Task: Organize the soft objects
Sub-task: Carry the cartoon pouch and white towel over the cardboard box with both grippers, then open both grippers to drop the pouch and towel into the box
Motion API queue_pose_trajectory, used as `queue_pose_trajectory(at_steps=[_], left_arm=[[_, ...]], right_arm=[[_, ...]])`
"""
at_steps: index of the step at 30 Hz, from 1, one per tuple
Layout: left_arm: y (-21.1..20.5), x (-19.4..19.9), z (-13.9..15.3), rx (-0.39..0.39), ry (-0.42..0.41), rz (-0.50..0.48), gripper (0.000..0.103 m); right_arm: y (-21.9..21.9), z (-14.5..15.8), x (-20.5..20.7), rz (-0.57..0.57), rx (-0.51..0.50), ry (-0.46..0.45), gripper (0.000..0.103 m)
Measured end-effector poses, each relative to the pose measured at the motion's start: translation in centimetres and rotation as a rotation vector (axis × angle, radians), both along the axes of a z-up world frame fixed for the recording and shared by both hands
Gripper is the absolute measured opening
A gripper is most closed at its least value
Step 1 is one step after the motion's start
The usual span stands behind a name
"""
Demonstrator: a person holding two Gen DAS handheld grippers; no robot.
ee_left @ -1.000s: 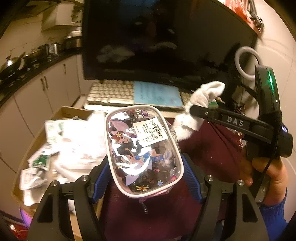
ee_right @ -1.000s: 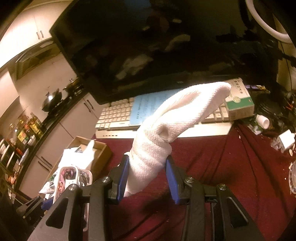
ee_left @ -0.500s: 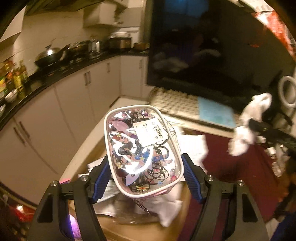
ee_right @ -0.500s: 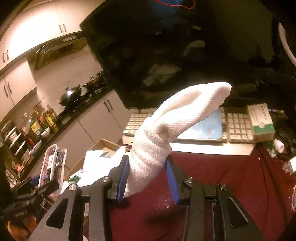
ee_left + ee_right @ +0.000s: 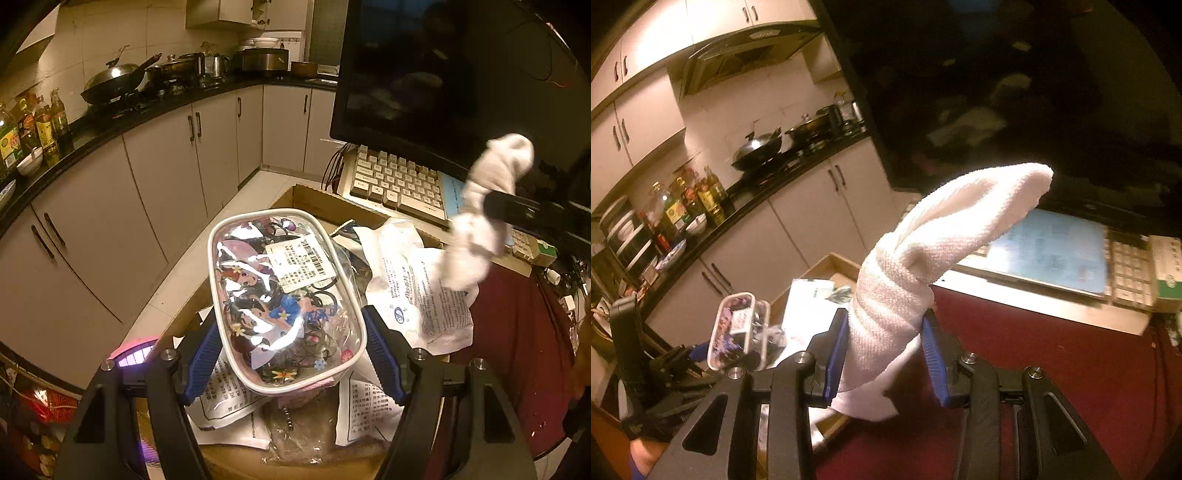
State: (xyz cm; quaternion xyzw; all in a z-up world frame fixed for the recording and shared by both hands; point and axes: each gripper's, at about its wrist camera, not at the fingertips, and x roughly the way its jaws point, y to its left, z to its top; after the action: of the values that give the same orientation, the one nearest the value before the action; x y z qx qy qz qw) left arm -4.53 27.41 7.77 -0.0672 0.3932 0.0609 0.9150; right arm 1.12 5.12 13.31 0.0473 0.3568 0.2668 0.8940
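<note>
The left gripper (image 5: 288, 350) is clamped on a clear zip pouch (image 5: 284, 299), its blue pads pressing the pouch's long sides; the pouch is printed with cartoon figures, bears a white barcode label and is packed with dark hair ties. It hangs above an open cardboard box (image 5: 325, 201) whose inside is heaped with white printed plastic packets (image 5: 417, 291). At ten o'clock of the pouch a kitchen counter (image 5: 110, 122) carries a wok (image 5: 110, 79) and oil bottles (image 5: 44, 122), with pale cabinets (image 5: 155, 177) below. At one o'clock stands a dark monitor (image 5: 443, 74) over a beige keyboard (image 5: 391, 181). At two o'clock of the pouch the right gripper (image 5: 884, 354) is closed on a rolled white towel (image 5: 923, 266); in its own view the blue pads squeeze the roll near its lower end, and the free end rises toward one o'clock, in front of the monitor. Under that gripper lies a dark red tablecloth (image 5: 1052, 369), and the box sits at its eight o'clock, beside the cloth. A blue sheet (image 5: 1052, 251) covers part of the keyboard, and a green and white carton (image 5: 1167, 273) sits at the keyboard's three o'clock end.
</note>
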Motion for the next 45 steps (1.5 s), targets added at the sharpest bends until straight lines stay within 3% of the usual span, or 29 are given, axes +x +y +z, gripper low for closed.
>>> queue_pose_trajectory(at_steps=[7, 16, 21, 29, 37, 42, 45], left_arm=[[-0.1, 0.4, -0.6, 0.016, 0.014, -0.009, 0.072], [0.4, 0.8, -1.3, 0.013, 0.028, -0.007, 0.072], [0.4, 1.0, -1.4, 0.012, 0.031, -0.012, 0.072], [0.6, 0.9, -1.3, 0.005, 0.027, -0.01, 0.072], [0.5, 0.3, -1.3, 0.009, 0.024, 0.005, 0.073], [0.4, -0.2, -1.1, -0.003, 0.019, 0.016, 0.077], [0.2, -1.1, -0.6, 0.011, -0.01, 0.024, 0.084]], right_arm=[[5.0, -0.9, 2.4, 0.076, -0.009, 0.046, 0.042], [10.1, -4.5, 6.0, 0.153, -0.031, 0.151, 0.042], [12.1, -6.9, 8.0, 0.193, -0.029, 0.241, 0.042], [14.4, -9.2, 9.3, 0.224, -0.065, 0.286, 0.043], [14.8, -8.4, 8.5, 0.216, -0.074, 0.261, 0.048], [13.7, -6.8, 7.5, 0.208, -0.045, 0.224, 0.062], [13.0, -5.8, 6.6, 0.206, -0.034, 0.197, 0.068]])
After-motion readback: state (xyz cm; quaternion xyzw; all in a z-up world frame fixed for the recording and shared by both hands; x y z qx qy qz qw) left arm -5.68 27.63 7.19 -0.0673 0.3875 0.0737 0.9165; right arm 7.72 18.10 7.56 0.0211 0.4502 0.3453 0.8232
